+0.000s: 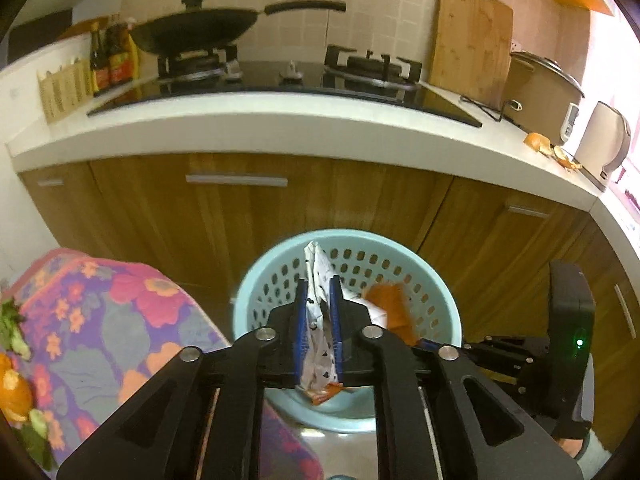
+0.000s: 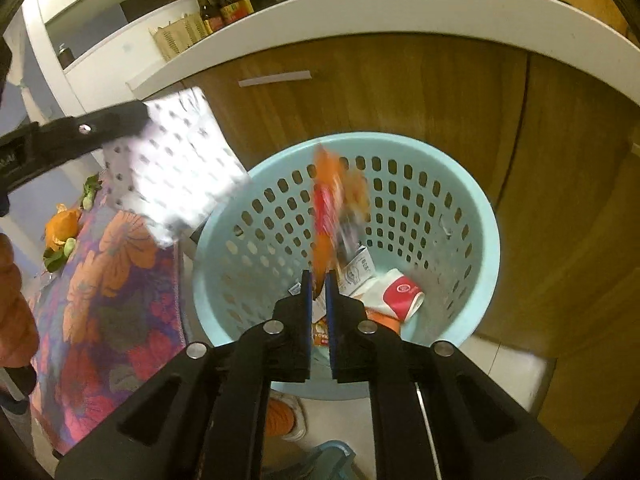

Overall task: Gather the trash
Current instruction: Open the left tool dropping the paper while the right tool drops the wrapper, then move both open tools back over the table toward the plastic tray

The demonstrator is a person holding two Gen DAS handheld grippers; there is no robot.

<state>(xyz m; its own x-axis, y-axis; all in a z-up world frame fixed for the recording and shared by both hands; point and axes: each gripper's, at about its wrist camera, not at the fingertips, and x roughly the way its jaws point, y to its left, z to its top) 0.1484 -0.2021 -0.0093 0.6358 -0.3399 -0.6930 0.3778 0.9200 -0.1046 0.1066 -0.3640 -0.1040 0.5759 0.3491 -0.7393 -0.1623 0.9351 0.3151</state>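
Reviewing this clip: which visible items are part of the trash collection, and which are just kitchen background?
Job items:
- left gripper shut on white dotted wrapper
- right gripper shut on orange-red snack wrapper
- pale blue perforated plastic basket
- orange peels on the white counter

Background:
- black wok
- wooden cutting board
- white electric kettle
- brown sauce bottles
- floral tablecloth

Orange wrapper (image 2: pixel 334 200) motion-blurred, spotted white wrapper (image 2: pixel 176 168) smeared, print on basket litter (image 2: pixel 362 272) illegible

Left tool (image 1: pixel 319 280) clamps a white spotted wrapper (image 1: pixel 318 312) above the pale blue basket (image 1: pixel 436 280)
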